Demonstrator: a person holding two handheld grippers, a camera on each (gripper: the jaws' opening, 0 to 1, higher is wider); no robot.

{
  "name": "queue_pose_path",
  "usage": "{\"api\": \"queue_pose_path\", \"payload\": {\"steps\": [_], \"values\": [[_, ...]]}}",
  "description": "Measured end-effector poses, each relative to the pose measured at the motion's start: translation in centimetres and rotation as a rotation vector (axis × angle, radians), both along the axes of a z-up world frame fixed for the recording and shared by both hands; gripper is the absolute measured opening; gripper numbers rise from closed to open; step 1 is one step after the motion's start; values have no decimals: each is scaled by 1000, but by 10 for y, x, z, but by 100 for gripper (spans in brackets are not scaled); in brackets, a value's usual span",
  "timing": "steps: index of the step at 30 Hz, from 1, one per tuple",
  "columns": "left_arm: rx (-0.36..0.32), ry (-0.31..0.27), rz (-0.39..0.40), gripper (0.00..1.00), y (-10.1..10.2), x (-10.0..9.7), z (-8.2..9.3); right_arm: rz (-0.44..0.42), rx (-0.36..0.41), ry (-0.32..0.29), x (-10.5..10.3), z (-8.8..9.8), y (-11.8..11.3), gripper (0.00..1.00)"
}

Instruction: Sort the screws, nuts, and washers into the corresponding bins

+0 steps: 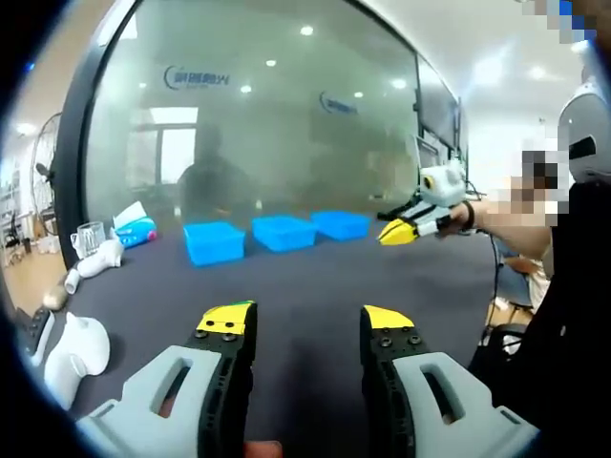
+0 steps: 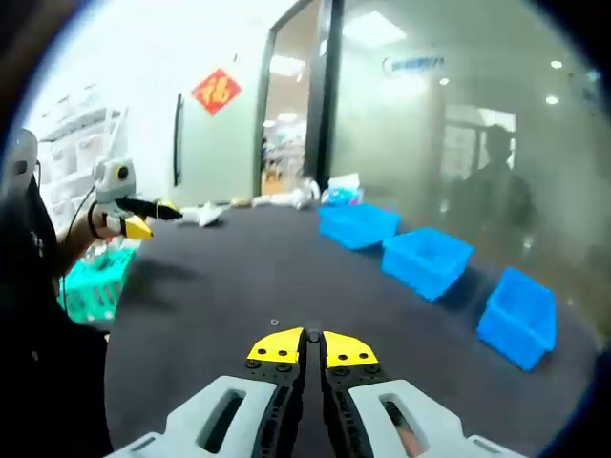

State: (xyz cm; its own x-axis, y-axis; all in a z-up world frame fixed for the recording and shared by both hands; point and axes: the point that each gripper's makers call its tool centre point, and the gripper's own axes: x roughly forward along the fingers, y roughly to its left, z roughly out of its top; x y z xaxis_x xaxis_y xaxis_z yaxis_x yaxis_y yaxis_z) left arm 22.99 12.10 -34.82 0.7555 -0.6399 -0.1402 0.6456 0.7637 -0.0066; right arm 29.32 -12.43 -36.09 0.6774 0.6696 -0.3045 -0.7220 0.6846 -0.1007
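Three blue bins stand in a row at the far side of the dark table (image 1: pixel 315 286): left bin (image 1: pixel 214 241), middle bin (image 1: pixel 284 232), right bin (image 1: pixel 341 224). In the right gripper view they run along the right: (image 2: pixel 358 225), (image 2: pixel 427 260), (image 2: pixel 518 318). My left gripper (image 1: pixel 305 320) hovers over the bare table, open with nothing between its yellow-tipped fingers. My right gripper (image 2: pixel 313 348) is shut, its tips together and nothing visible in them. It also enters the left gripper view from the right (image 1: pixel 399 231). The left gripper (image 2: pixel 143 218) appears at the left. A tiny pale speck (image 2: pixel 275 322) lies ahead.
White plastic objects (image 1: pixel 76 348), a clear cup (image 1: pixel 88 237) and a tissue pack (image 1: pixel 136 229) sit at the table's left end. A teal basket (image 2: pixel 95 272) stands beside the table. A frosted glass wall (image 1: pixel 286 124) rises behind the bins. A person's dark sleeve (image 1: pixel 573 315) is at the right.
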Motion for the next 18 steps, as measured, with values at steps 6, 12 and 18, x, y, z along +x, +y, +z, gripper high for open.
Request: {"api": "queue_pose_path", "payload": {"steps": [6,12,18], "values": [[-1,-10,3,42,-2,2,5,-38,75,-48,-7,10,-7,3],[4,-4,12,42,-3,3,4,-82,104,-81,2,22,-12,3],[5,0,27,42,0,4,3,-124,132,-122,25,39,-12,3]]}}
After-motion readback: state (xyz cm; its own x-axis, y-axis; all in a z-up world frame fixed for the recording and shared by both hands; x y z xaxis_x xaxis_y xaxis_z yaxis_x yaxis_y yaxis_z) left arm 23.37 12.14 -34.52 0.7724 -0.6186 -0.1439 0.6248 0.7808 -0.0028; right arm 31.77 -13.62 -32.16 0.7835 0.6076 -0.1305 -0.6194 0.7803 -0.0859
